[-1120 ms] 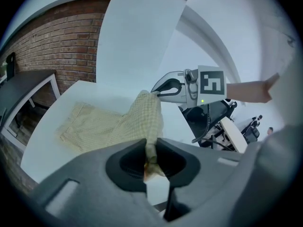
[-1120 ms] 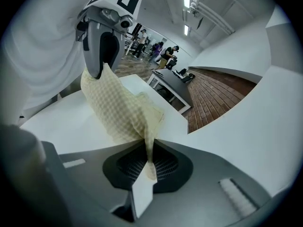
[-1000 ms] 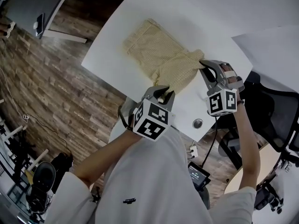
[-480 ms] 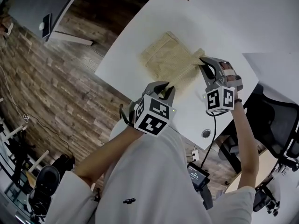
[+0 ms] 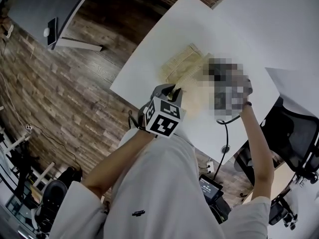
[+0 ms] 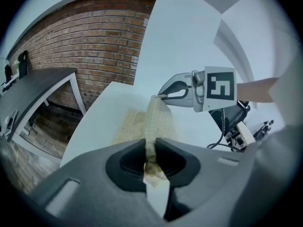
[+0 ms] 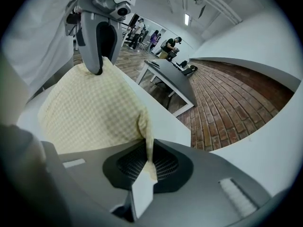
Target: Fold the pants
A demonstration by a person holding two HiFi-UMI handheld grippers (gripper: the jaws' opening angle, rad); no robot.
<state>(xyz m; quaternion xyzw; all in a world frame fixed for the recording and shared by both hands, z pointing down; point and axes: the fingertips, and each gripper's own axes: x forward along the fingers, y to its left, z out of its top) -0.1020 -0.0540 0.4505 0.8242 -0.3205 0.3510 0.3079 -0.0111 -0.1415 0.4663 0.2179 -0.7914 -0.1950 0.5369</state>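
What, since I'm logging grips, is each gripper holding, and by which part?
Both hold the yellow pants. The left gripper pinches a bunched edge of the cloth in its jaws; the right gripper pinches another edge.

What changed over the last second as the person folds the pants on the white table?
The left gripper and right gripper carried the leg ends of the pants away from the person, over the table toward the waistband, doubling the cloth. Nothing was grasped or released: both stay shut on the fabric. The waist end kept its place.
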